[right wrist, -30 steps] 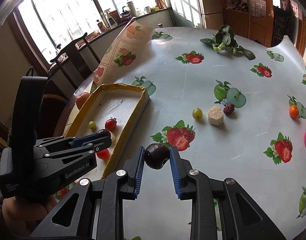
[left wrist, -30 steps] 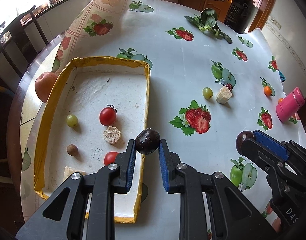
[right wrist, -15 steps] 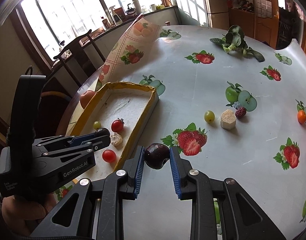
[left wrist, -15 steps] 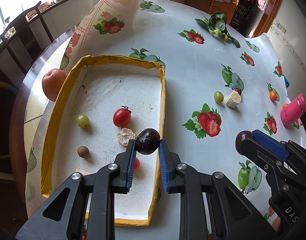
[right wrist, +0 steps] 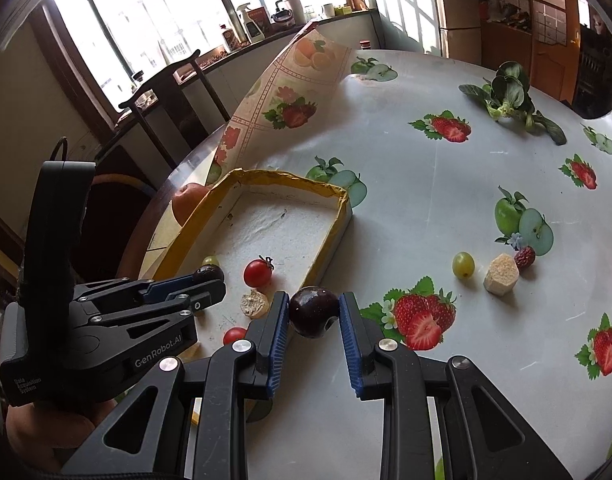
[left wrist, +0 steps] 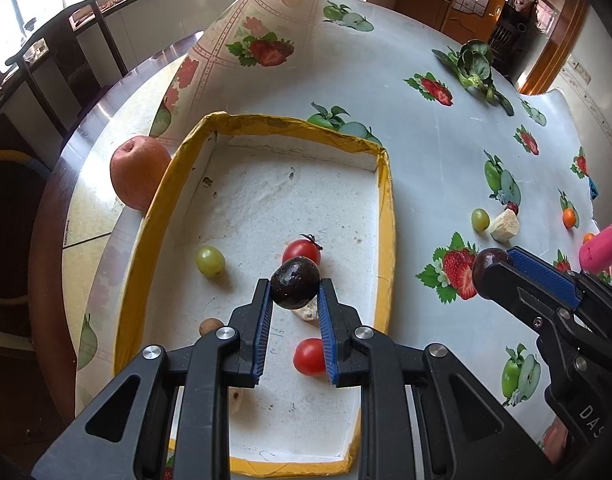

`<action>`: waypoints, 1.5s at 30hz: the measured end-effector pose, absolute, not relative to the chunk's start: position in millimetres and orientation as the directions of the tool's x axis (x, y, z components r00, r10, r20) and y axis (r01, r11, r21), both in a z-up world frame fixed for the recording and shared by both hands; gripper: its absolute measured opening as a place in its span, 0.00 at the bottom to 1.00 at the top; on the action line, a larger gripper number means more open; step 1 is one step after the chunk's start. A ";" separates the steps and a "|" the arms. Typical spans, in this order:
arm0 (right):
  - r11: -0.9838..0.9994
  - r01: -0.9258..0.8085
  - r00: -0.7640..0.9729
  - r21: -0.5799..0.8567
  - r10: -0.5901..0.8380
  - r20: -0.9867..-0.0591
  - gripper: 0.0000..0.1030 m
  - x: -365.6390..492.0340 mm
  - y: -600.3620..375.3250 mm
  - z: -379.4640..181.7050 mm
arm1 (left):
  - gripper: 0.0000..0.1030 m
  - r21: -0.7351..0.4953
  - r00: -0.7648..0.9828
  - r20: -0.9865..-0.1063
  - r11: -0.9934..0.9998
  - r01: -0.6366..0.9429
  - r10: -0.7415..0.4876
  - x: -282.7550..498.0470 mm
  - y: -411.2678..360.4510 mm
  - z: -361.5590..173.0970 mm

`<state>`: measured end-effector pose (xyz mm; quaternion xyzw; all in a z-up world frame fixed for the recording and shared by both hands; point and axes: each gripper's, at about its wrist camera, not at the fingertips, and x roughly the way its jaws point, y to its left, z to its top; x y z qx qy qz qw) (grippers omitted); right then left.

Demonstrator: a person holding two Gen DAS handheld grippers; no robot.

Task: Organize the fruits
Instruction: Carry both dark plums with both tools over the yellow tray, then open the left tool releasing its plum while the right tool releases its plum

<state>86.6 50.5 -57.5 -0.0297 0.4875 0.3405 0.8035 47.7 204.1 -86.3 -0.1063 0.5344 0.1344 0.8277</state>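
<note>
My left gripper (left wrist: 294, 290) is shut on a dark plum (left wrist: 295, 283) and holds it above the inside of the yellow-rimmed tray (left wrist: 387, 216). My right gripper (right wrist: 310, 312) is shut on a second dark plum (right wrist: 311, 312), near the tray's right wall (right wrist: 333, 226). The tray holds two cherry tomatoes (left wrist: 302, 251) (left wrist: 309, 357), a green grape (left wrist: 210, 261), a small brown fruit (left wrist: 210, 326) and a pale chunk (left wrist: 307, 312). The left gripper also shows in the right wrist view (right wrist: 208, 276), the right one in the left wrist view (left wrist: 491, 264).
On the fruit-print tablecloth lie a green grape (right wrist: 463, 265), a pale block (right wrist: 501, 274), a red date (right wrist: 525, 257), leafy greens (right wrist: 507, 98), small oranges (left wrist: 569, 218) and a pink bottle (left wrist: 601, 246). A large apple (left wrist: 137, 172) sits left of the tray. A chair (right wrist: 170, 100) stands behind.
My left gripper has carried its plum leftward from over the tray's right rim to above the tray's inside. The right gripper, still holding its plum, has drifted closer to the tray.
</note>
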 end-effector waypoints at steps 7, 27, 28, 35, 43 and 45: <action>0.740 -0.610 0.274 0.283 0.532 -0.801 0.25 106.2 90.3 -61.7 | 0.20 -0.028 0.394 -0.910 0.929 -0.370 0.130 66.4 237.9 -84.1; 0.718 -0.643 0.181 0.266 0.480 -0.858 0.25 154.0 163.1 -132.1 | 0.20 -0.027 0.301 -0.948 0.915 -0.402 0.104 109.9 275.4 -143.1; 0.718 -0.644 0.177 0.264 0.476 -0.862 0.25 153.9 164.6 -136.4 | 0.20 -0.027 0.299 -0.949 0.915 -0.401 0.103 110.0 275.6 -145.3; 0.721 -0.644 0.163 0.255 0.455 -0.876 0.26 157.5 169.4 -153.9 | 0.20 -0.012 0.288 -0.951 0.918 -0.396 0.112 108.4 274.5 -155.4; 0.716 -0.651 0.155 0.252 0.450 -0.879 0.28 157.1 169.8 -152.2 | 0.32 0.010 0.278 -0.951 0.911 -0.411 0.136 107.8 276.4 -151.5; 0.717 -0.651 0.159 0.250 0.450 -0.879 0.32 155.4 167.9 -148.7 | 0.34 0.010 0.285 -0.948 0.908 -0.418 0.142 103.7 276.7 -146.7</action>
